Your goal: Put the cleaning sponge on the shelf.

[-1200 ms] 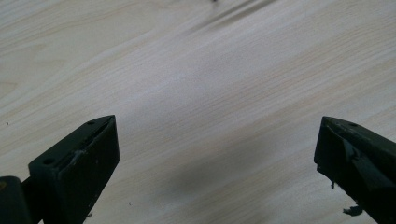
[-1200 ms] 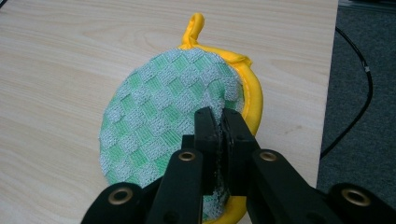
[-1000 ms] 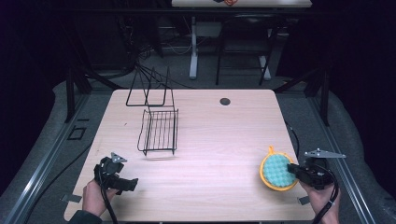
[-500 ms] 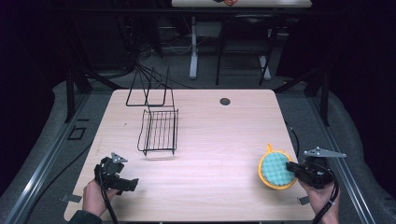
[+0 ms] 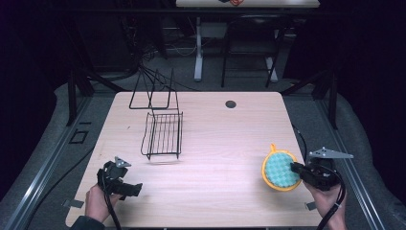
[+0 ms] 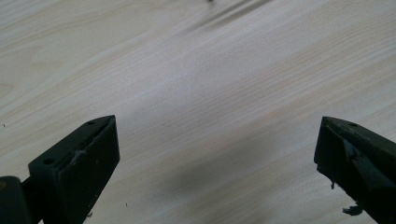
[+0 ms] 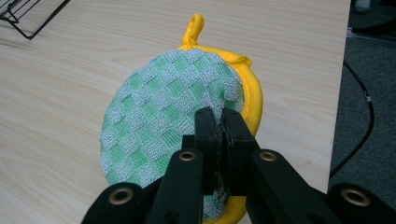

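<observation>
Right gripper view: right claw [image 7: 216, 122] pinching near edge of green-and-yellow pot holder [image 7: 177, 121], raised on edge at surface's [image 5: 220, 143] 4 o'clock, carry step likely, next move needing firm grip; left claw [image 6: 217, 154] spread, idle at 8 o'clock.

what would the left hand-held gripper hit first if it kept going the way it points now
Probably just the bare table. The left hand-held gripper looks down at the wood with its jaws open and nothing between them. The wire rack sits farther off, seemingly out of that line, though depth is hard to judge.
</observation>
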A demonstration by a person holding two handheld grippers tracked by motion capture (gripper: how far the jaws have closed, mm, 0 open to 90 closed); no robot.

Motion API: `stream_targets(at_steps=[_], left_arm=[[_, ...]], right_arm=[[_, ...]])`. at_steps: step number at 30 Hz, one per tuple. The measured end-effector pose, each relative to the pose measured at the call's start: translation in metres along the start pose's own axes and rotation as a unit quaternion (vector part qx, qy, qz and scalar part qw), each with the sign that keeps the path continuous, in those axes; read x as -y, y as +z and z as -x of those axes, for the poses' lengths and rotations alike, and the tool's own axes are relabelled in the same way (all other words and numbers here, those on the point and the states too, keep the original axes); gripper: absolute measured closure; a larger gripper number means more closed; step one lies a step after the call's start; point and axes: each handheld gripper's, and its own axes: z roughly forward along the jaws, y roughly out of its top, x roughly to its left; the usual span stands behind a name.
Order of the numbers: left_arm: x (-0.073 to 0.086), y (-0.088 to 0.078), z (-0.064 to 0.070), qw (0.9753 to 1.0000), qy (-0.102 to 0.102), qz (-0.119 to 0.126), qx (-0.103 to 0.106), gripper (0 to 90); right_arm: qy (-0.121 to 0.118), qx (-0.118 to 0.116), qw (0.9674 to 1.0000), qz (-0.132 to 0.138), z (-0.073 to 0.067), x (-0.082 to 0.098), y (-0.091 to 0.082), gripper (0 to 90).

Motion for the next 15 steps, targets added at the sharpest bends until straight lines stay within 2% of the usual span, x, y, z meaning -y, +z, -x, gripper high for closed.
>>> stream_targets(at_steps=[15], left_arm=[[-0.001,0.001,0.000,1.0000,0.001,0.001,0.000,0.2]], right_arm=[[-0.015,-0.010,0.9998,0.010,-0.011,-0.014,0.003,86.6]])
